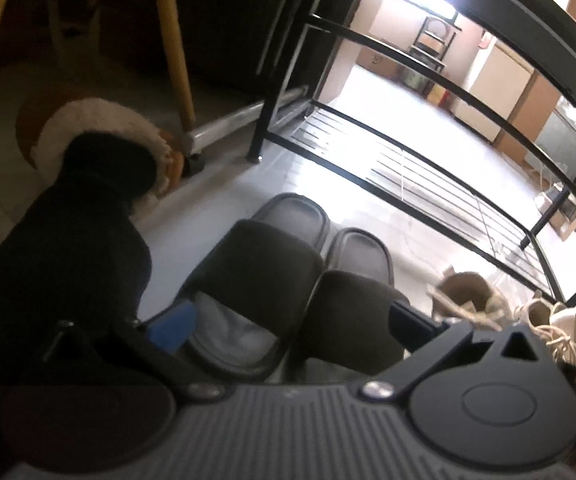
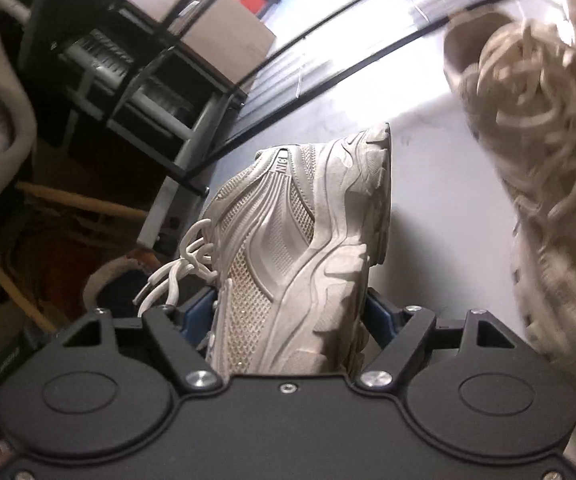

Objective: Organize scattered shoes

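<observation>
Second sneaker [image 2: 536,184] blurred, cut off by right edge

Grey-white mesh sneaker [image 2: 300,248]; dark grey slippers [image 1: 271,280]; black shoe rack [image 1: 440,184] at 2 o'clock; blue pads [image 1: 171,330].

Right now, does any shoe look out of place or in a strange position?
Yes. The pale sneaker is turned on its side, clamped in the right gripper, its sole facing right. Its mate lies apart on the floor, laces loose. The dark slippers sit paired between the left gripper's open fingers, while the rack holds nothing visible.
</observation>
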Demonstrator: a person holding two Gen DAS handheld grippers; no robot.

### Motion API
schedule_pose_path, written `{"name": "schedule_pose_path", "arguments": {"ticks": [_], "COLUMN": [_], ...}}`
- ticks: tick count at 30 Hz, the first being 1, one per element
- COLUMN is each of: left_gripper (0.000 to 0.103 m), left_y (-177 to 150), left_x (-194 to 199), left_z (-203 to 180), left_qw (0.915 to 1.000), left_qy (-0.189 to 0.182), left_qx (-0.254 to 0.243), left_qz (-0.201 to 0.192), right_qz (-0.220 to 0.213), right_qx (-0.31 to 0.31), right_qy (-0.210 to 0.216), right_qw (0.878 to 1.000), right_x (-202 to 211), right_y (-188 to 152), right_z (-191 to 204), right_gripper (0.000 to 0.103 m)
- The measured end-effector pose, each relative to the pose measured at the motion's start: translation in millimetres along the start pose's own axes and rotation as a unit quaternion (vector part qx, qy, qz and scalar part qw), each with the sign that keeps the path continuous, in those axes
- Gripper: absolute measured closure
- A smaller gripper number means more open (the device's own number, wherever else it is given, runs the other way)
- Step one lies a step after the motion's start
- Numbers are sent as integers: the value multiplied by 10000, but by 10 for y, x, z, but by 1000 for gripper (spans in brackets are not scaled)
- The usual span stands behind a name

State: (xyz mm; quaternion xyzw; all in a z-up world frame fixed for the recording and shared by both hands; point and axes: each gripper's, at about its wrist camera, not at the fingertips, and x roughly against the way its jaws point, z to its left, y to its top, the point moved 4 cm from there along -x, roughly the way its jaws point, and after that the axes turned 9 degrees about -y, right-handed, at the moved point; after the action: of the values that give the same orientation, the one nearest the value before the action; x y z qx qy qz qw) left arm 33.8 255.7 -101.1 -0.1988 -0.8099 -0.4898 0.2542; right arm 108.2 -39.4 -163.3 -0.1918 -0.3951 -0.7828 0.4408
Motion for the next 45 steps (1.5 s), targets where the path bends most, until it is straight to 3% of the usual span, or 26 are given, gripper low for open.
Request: {"name": "schedule_pose_path", "arguments": {"ticks": [10, 15, 18, 22, 28, 31, 34, 37, 41, 45], "left_gripper": [0, 0, 0, 0, 0, 0, 0, 0, 0, 0], "left_y": [-8, -9, -2, -8, -13, -6, -7, -7, -4, 2], "left_x": [-37, -46, -51, -52, -52, -45, -52, -40, -37, -29], "left_z": [3, -12, -5, -11, -1, 6, -1, -5, 25, 48], "left_qw": [9998, 9998, 9998, 9998, 9998, 9998, 9999, 9999, 9999, 9999], "left_qy": [167, 146, 130, 135, 137, 121, 100, 72, 45, 13], "left_qx": [-46, -101, -72, -88, -52, -3, -6, -20, 62, 139], "left_qz": [103, 133, 131, 142, 140, 124, 132, 118, 108, 94], "right_qz": [320, 416, 340, 195, -89, -418, -575, -398, -316, 12], "right_qx": [-1013, -1329, -1253, -944, -614, 155, 1157, 1658, 1908, 2002], "right_qy": [621, 559, 188, -551, -702, -862, -1162, -1575, -2587, -2934], "right_qw": [9924, 9887, 9914, 9938, 9956, 9953, 9848, 9727, 9464, 9348], "right_x": [-225, -179, -80, 79, 311, 431, 397, 155, -149, -353], "right_y": [-95, -208, -198, -134, 24, 83, 1, -129, -315, -419], "right_z": [-209, -338, -439, -504, -307, 21, 320, 503, 532, 449], "right_gripper": [24, 19, 11, 14, 6, 0, 0, 0, 0, 0]}}
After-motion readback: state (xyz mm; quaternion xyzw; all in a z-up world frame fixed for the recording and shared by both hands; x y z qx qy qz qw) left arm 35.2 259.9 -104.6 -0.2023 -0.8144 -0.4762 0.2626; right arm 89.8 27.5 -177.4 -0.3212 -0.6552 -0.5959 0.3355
